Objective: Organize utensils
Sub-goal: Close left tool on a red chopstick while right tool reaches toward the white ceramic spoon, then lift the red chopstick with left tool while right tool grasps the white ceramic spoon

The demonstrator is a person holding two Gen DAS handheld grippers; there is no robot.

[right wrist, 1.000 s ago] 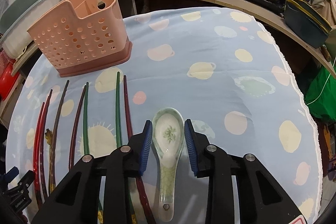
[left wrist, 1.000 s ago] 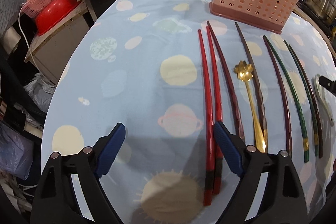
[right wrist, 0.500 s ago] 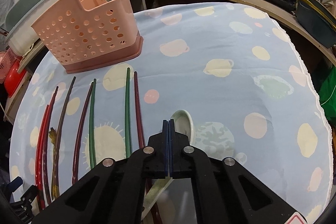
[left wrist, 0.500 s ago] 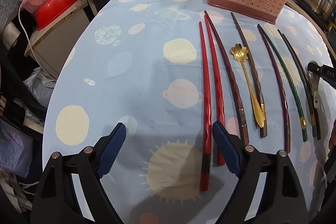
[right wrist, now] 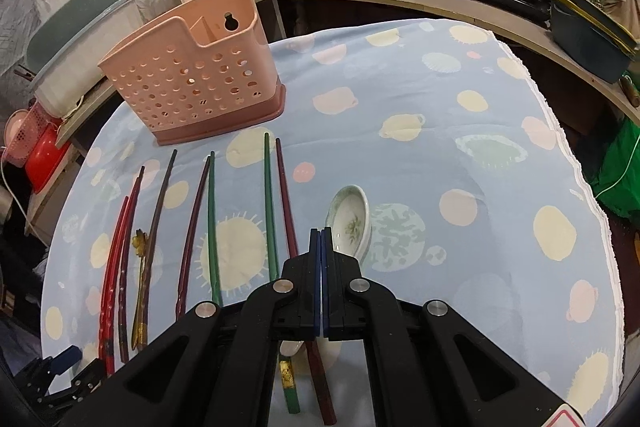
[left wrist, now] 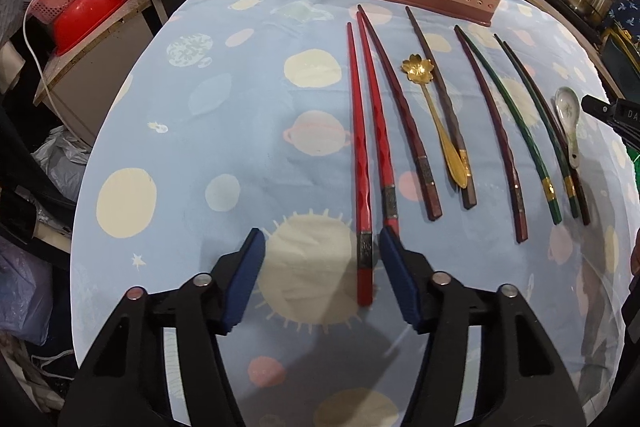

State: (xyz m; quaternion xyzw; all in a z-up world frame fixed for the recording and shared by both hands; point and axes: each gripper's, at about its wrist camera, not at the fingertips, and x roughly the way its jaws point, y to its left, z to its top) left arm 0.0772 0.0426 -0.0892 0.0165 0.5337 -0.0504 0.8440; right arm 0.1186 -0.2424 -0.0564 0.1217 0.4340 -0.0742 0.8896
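My right tool [right wrist: 321, 239] is pressed together on the handle of the ceramic spoon [right wrist: 349, 223], whose bowl sticks out toward 1 o'clock, tipped on edge above the desk [right wrist: 460, 131]. Its long axis runs roughly along my fingers. The pink caddy [right wrist: 192, 83] stands at 10 o'clock from it, well apart, so the carry goes up and left, I judge. My left tool [left wrist: 320, 279] hangs spread over the near ends of the red chopsticks [left wrist: 362, 167], which run toward 12 o'clock. A second ago the right tool straddled the spoon lying flat; half a second ago it had closed, and now the spoon's bowl is raised higher.
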